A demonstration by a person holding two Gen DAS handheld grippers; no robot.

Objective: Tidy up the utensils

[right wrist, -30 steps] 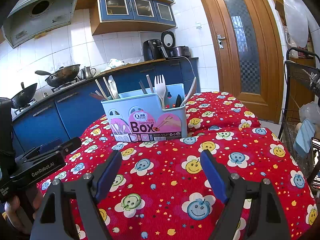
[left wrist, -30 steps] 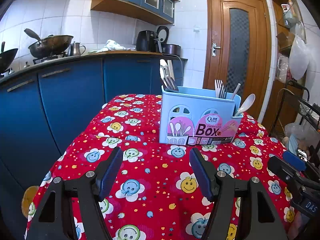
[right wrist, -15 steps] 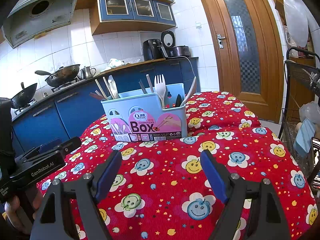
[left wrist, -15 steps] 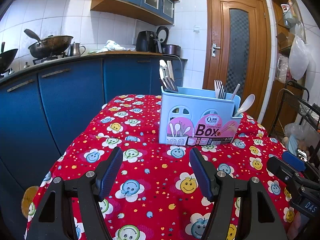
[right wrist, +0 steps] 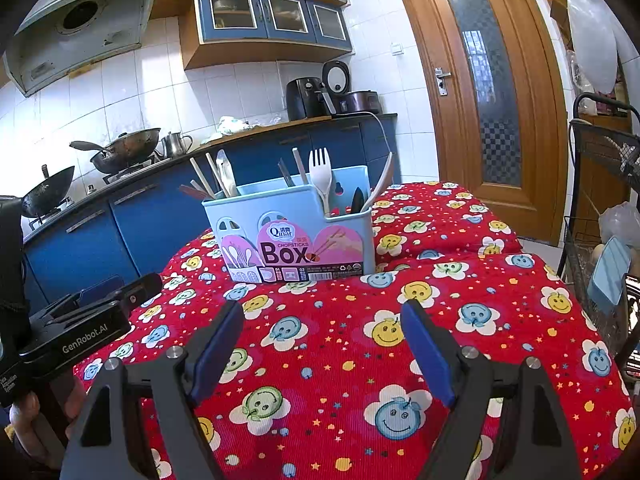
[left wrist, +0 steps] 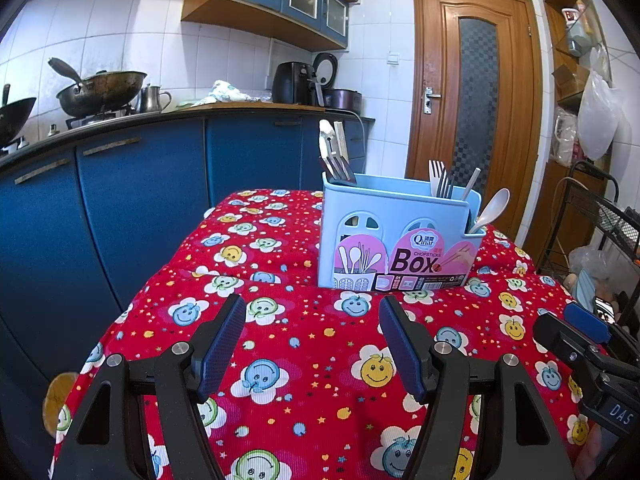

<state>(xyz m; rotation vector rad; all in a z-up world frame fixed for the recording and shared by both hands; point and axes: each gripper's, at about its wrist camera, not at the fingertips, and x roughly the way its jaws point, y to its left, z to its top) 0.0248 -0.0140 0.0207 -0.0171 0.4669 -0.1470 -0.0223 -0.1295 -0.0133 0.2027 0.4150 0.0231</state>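
A light blue utensil box (left wrist: pixel 396 236) (right wrist: pixel 296 232) with a pink "Box" label stands upright on the red smiley-flower tablecloth (left wrist: pixel 304 344) (right wrist: pixel 344 344). Chopsticks (right wrist: pixel 204 178), a white fork (right wrist: pixel 321 178), a white spoon (left wrist: pixel 490 210) and other utensils stick up out of its compartments. My left gripper (left wrist: pixel 312 344) hovers open over the cloth in front of the box, nothing between its fingers. My right gripper (right wrist: pixel 322 344) is open too, a little short of the box, and holds nothing. Each gripper's black body shows at the edge of the other's view.
Blue kitchen cabinets (left wrist: pixel 132 200) with woks (left wrist: pixel 100 90) on the stove run behind and left of the table. A wooden door (left wrist: pixel 476 108) stands at the back right. A black wire rack (right wrist: pixel 600 216) with bags is close to the table's right edge.
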